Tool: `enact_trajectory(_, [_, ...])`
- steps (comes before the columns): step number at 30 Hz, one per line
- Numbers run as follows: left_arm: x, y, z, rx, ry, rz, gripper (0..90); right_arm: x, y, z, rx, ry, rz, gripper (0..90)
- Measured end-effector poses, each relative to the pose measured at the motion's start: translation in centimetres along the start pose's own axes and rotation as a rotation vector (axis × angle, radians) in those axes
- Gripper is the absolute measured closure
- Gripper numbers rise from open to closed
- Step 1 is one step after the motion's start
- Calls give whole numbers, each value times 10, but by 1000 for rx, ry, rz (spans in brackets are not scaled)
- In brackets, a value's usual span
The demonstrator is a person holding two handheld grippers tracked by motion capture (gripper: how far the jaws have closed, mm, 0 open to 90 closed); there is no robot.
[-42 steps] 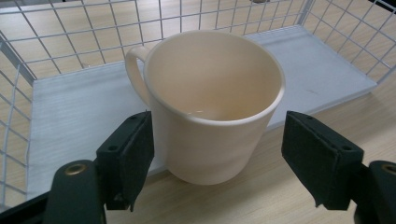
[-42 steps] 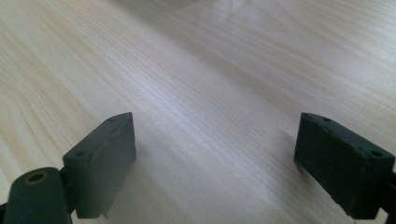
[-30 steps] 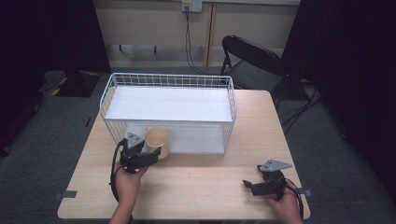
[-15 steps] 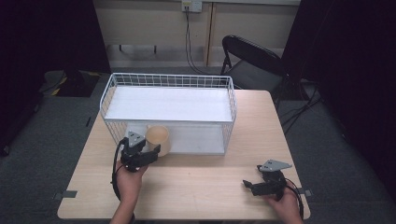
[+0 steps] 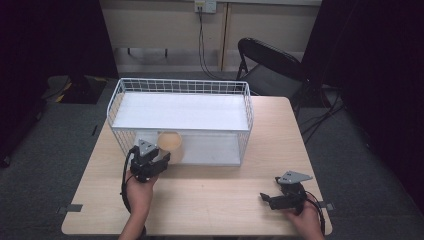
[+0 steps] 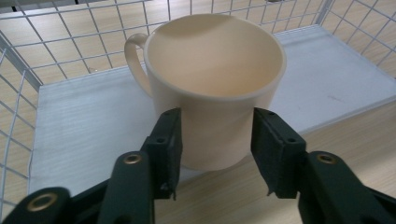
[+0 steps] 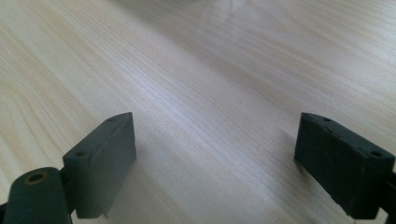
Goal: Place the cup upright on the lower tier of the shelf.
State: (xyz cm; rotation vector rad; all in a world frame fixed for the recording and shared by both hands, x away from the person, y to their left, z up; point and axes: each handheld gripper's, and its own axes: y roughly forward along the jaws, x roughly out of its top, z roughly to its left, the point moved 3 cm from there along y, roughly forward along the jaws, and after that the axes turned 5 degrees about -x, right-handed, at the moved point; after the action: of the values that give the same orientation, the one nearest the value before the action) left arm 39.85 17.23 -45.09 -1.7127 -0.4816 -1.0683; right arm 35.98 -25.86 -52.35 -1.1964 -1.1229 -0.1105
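While the left gripper (image 6: 215,149) has just been closing, its jaws now pinch the lower body of the cream mug (image 6: 212,88), which stands on the wire rack's (image 5: 150,85) lower shelf (image 6: 88,135). A firm, level squeeze should precede lifting. The right gripper (image 7: 215,163) rests released over the table (image 7: 196,70).

mugs: 1, cream mug (image 5: 171,144) centre-left | wire baskets: 1, white basket (image 5: 182,86) upper centre | grippers: 2, left gripper (image 5: 161,160) lower left, right gripper (image 5: 264,198) lower right | tables: 1, wooden table (image 5: 210,200) | folding chairs: 1, black chair (image 5: 267,62) upper right
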Motion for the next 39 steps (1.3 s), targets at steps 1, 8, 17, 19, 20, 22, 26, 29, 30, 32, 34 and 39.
enact_trajectory(1, [0, 0, 0, 0, 0, 0, 553, 0, 0, 0, 0, 0, 0, 118])
enact_trajectory(8, [4, 2, 1, 15, 8, 4, 618, 0, 0, 0, 0, 0, 0, 118])
enact_trajectory(17, [4, 5, 1, 21, 4, 5, 717, 0, 0, 0, 0, 1, 1, 118])
enact_trajectory(19, [5, 5, 2, 21, 3, 4, 739, 0, 0, 0, 0, 1, 1, 118])
enact_trajectory(20, [5, 5, 2, 21, 5, 5, 741, 0, 0, 0, 0, 0, 0, 118])
enact_trajectory(22, [5, 4, 3, 22, 6, 9, 737, 0, 0, 0, 0, 0, 0, 118])
enact_trajectory(26, [4, 2, 5, 8, -1, 0, 556, 0, 0, 0, 0, 0, 0, 118])
enact_trajectory(29, [3, 0, 5, -18, -9, -5, 376, 0, 0, 0, 0, 0, 0, 118])
enact_trajectory(30, [2, 0, 4, -25, -5, -5, 338, 0, 0, 0, 0, 0, 0, 118])
enact_trajectory(32, [1, -1, 3, -25, 23, 0, 276, 0, 0, 0, 0, 1, 1, 119])
enact_trajectory(34, [0, -2, 3, -37, 18, 6, 226, 0, 0, 0, 0, 0, 0, 118])
enact_trajectory(39, [0, -5, 3, -66, 16, -4, 201, 0, 0, 0, 0, 0, 0, 118])
